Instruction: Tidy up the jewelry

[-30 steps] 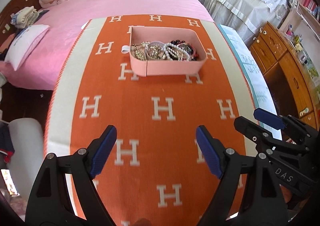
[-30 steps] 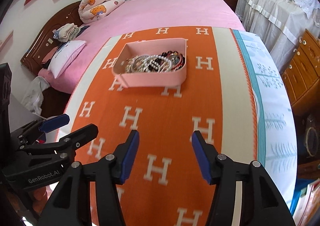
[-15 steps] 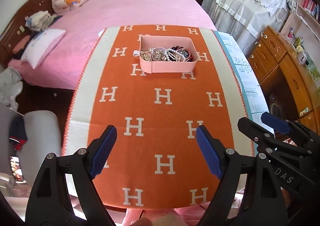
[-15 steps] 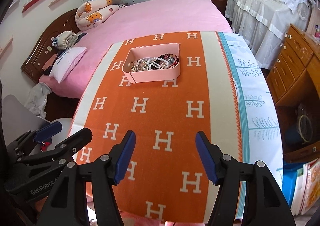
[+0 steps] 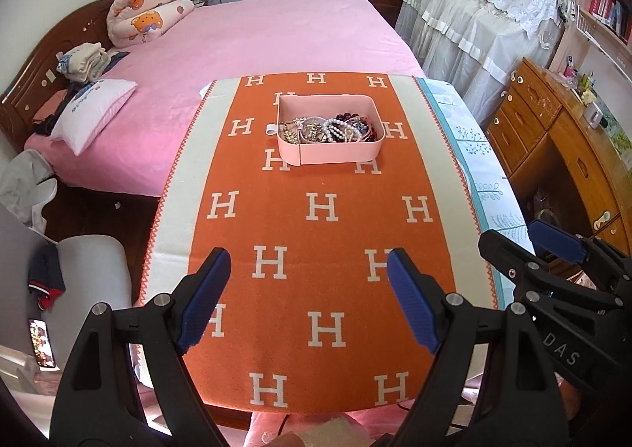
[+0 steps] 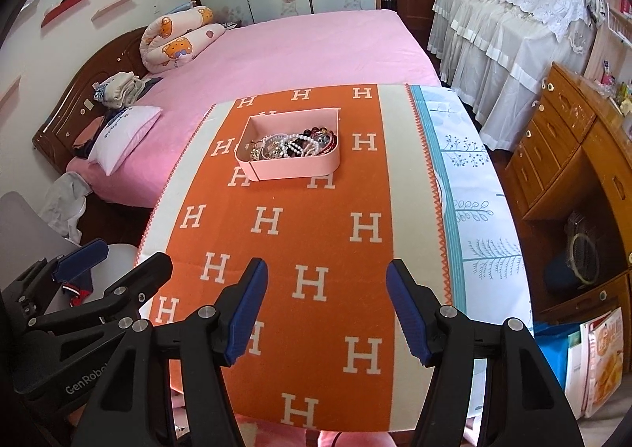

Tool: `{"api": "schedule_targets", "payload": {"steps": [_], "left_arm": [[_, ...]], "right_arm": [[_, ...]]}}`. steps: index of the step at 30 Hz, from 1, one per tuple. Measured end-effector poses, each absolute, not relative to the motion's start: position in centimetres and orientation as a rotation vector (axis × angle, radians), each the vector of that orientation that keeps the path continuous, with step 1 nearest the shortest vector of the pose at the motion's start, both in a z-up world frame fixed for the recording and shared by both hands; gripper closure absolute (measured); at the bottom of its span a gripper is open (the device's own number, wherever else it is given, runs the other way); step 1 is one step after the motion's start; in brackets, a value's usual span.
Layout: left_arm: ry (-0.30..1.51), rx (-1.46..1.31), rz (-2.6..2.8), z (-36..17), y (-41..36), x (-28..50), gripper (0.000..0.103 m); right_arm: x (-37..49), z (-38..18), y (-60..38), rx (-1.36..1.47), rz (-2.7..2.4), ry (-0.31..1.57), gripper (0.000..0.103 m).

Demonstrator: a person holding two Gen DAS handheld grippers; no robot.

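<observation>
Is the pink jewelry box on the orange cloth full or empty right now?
Partly full. The pink box has no lid on it, and a tangle of pearls, beads and gold pieces fills its near half; the far half looks bare.

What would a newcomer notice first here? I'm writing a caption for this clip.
First the orange cloth with white H letters covering the table, then the pink tray at its far end, heaped with pearl strands and beads. Behind lies a pink bed; both open claws, left and right, hang empty in the foreground.
</observation>
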State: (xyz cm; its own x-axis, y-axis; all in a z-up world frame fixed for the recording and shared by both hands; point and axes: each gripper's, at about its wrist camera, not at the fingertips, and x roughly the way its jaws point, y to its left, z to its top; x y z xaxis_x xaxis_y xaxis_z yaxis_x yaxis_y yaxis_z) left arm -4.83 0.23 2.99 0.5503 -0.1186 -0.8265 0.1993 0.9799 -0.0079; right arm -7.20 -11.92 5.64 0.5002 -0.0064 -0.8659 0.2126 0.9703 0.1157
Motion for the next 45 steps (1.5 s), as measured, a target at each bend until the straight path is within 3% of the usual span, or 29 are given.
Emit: {"api": "schedule_targets", "payload": {"steps": [45], "left_arm": [[0.974,0.067,-0.154,3.2,0.5,-3.6,0.023]], "right_arm": [[-6.2,6.3,-11.9,0.202,-0.098,0.991,0.039]]}}
